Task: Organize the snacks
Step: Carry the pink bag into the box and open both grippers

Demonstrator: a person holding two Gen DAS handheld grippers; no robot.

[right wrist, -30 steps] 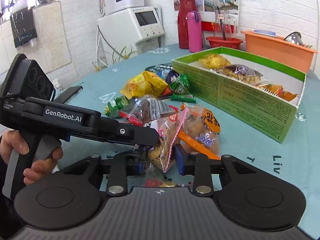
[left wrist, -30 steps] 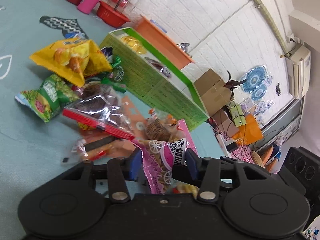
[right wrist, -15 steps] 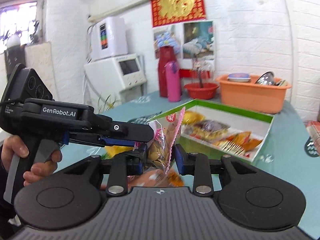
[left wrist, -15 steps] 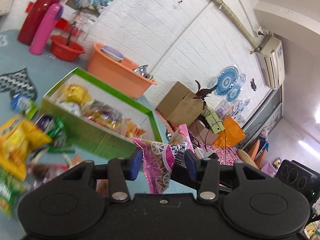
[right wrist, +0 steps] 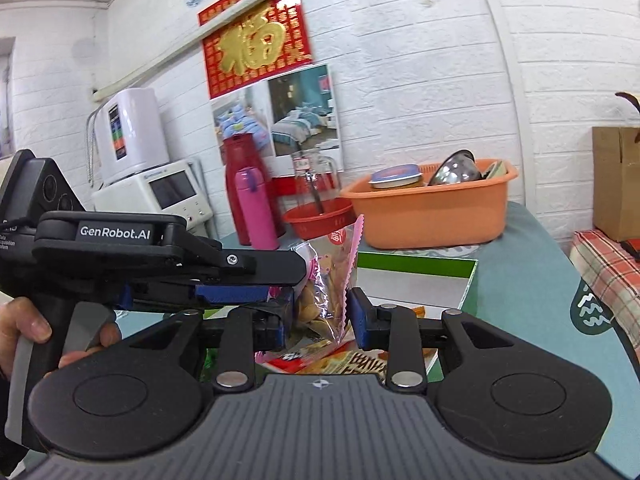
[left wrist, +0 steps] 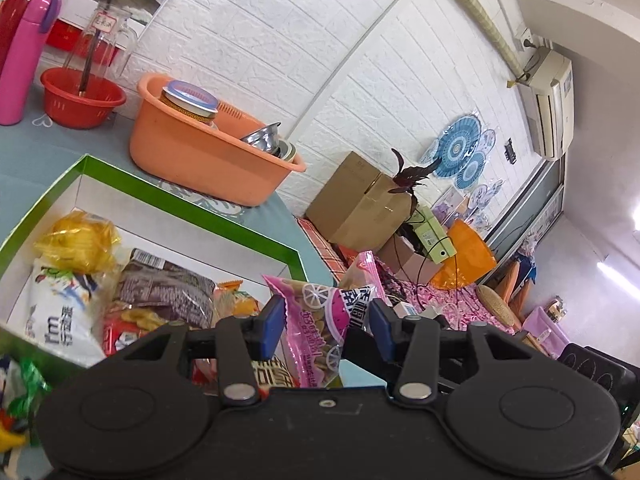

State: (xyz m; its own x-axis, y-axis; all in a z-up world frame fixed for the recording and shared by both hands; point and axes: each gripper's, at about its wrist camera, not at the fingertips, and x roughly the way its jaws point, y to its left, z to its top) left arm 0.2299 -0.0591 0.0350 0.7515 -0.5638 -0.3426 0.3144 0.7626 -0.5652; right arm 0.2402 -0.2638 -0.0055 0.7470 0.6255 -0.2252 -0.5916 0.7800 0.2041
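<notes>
Pink snack packet (left wrist: 320,320) pinched between both sets of tongs at once: left gripper (left wrist: 324,322) clamped narrow on one end, right gripper (right wrist: 318,312) clamped narrow on the other, blue pads pressed into the film on both. Carried in the air just past the near wall of the green-rimmed box (left wrist: 224,220), with the box lying below and to the left in the left wrist view, ahead and slightly right in the right wrist view. Long axis of the packet roughly upright, serrated pink edge on top. Neither hand clearly nearer the box; left gripper crossing in front of the right one. Coming move judged as a short lowering into the white interior, beside the packets already lying there: yellow bag (left wrist: 78,244), white bag (left wrist: 60,312), dark brown bag (left wrist: 168,288). Readable writing: "GenRobot.AI" on the left gripper body; "tm" on the white bag; 1 large gold character, 福, on the red wall hanging (right wrist: 256,40); Chinese characters on the pink packet, too small to read surely. Orange tub (left wrist: 208,152) beyond the box, not in the way.
</notes>
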